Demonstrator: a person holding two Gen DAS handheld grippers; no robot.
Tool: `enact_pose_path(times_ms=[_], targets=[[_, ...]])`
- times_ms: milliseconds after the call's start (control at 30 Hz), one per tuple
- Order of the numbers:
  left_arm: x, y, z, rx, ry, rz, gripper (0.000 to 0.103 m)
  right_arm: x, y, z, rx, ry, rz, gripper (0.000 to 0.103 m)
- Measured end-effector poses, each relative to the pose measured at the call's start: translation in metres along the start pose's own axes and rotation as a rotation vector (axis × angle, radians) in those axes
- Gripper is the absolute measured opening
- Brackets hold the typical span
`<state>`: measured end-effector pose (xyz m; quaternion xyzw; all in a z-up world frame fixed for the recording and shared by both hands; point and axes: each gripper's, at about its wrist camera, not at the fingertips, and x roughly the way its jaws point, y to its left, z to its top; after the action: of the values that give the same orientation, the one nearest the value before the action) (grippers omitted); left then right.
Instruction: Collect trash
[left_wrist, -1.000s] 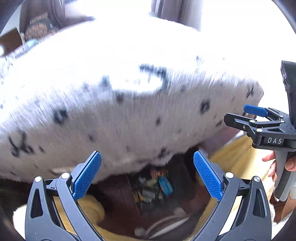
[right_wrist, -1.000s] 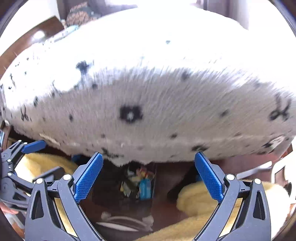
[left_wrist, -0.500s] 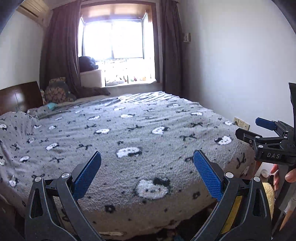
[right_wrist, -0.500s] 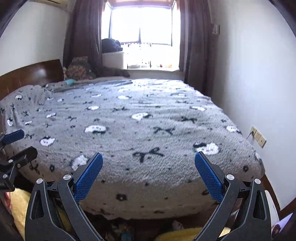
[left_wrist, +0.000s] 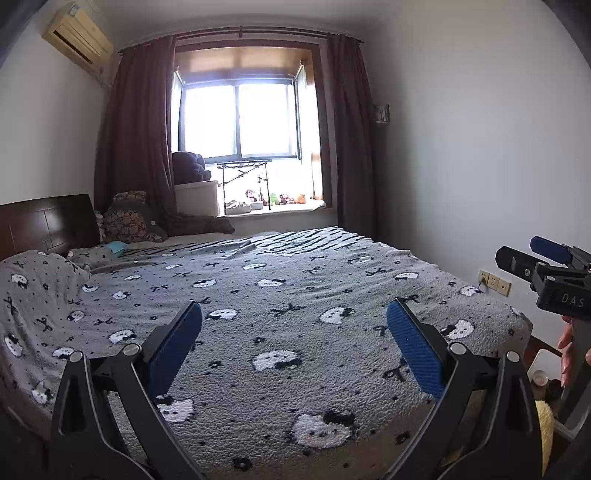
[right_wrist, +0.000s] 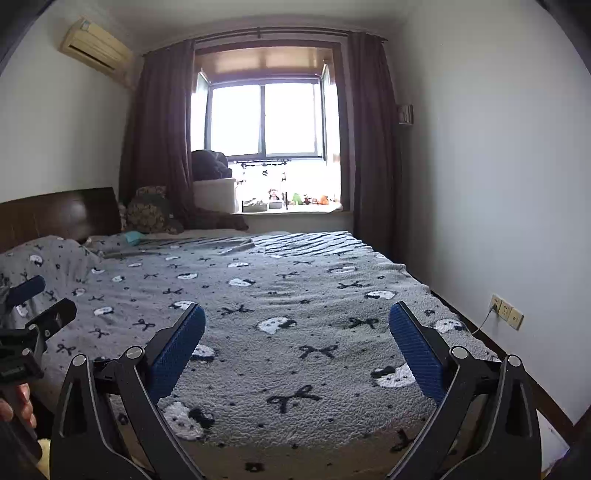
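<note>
1. Both claws point across a bed covered with a grey fleece blanket printed with white cat faces and black bows.
2. The left claw is spread wide, blue pads far apart, nothing between them, held above the foot end of the blanket.
3. The right claw is just as wide open and empty, over the same foot end of the bed.
4. At the right edge of the left wrist view the right claw shows again in side view, a hand wrapped round its grip.
5. At the left edge of the right wrist view the left claw shows, fingers curled on its handle.
6. Trash: none can be made out on the blanket in either view; where it lies, I cannot tell.
7. At the far end a bright window sits between brown curtains, with small toys lined along the sill.
8. A dark wooden headboard stands at the left, with a patterned cushion beside it.
9. An air conditioner hangs high on the left wall.
10. Wall sockets sit low on the right wall, a cable plugged into one.
</note>
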<state>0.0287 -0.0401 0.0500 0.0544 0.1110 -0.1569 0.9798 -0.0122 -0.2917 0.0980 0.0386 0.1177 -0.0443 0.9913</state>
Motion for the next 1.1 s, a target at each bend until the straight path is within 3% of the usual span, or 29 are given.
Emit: enact_pose_path(times_ms=[267, 1100], targets=[[-0.003, -0.012, -0.006, 0.026, 0.004, -0.021, 0.095, -0.005, 0.003, 0.015, -0.014, -0.01, 0.007, 0.1], [-0.005, -0.006, -0.002, 0.019, 0.003, 0.009, 0.095, 0.007, 0.016, 0.011, -0.037, 0.016, 0.015, 0.1]])
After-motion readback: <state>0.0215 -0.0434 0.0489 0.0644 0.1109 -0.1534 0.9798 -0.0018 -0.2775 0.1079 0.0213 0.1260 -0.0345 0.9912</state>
